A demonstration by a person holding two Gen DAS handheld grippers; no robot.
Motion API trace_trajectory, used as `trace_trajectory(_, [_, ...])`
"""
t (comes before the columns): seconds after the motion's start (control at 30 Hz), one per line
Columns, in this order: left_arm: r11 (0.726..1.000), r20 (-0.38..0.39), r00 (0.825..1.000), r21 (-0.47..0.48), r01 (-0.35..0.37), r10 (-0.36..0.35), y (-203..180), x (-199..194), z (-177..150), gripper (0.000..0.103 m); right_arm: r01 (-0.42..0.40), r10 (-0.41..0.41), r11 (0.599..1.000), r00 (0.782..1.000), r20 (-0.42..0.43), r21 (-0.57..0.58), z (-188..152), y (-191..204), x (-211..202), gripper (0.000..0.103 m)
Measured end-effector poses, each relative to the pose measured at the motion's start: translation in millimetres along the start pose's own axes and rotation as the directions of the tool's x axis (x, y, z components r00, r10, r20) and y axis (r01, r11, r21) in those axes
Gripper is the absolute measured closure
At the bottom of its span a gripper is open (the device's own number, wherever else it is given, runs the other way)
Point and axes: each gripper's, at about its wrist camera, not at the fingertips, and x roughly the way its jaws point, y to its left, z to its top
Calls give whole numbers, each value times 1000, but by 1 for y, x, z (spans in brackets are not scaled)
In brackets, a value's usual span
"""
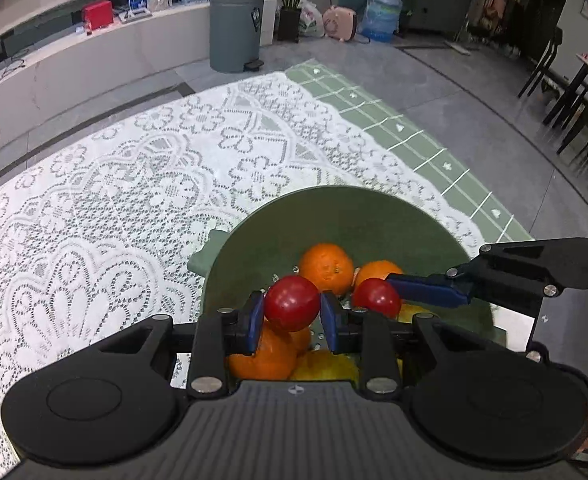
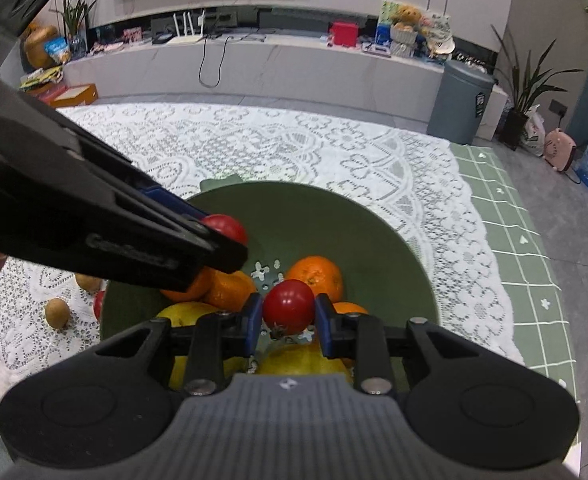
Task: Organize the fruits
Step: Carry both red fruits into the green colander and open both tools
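Holding one red tomato [image 1: 292, 303] in left gripper [image 1: 292, 312], clamped, another red tomato [image 2: 288, 307] in right gripper [image 2: 288, 319], clamped, both above green colander [image 2: 373, 240]. Likely risk: releasing together, striking oranges [image 2: 317, 278] inside colander, bouncing out; grippers close enough to collide.

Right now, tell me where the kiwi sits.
In the right wrist view, the kiwi stands on the lace tablecloth at the lower left, outside the green bowl and apart from its rim.
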Motion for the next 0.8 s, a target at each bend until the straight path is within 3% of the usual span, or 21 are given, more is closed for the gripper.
trace_trajectory(0.67, [997, -70, 997, 77, -28, 34, 5, 36, 3, 69, -13, 13, 1000, 994, -109, 1, -1, 1, 36, 78])
trace_trajectory(0.8, [996, -77, 996, 79, -40, 46, 4, 35, 3, 62, -5, 4, 1000, 994, -106, -6, 0, 2, 34, 77])
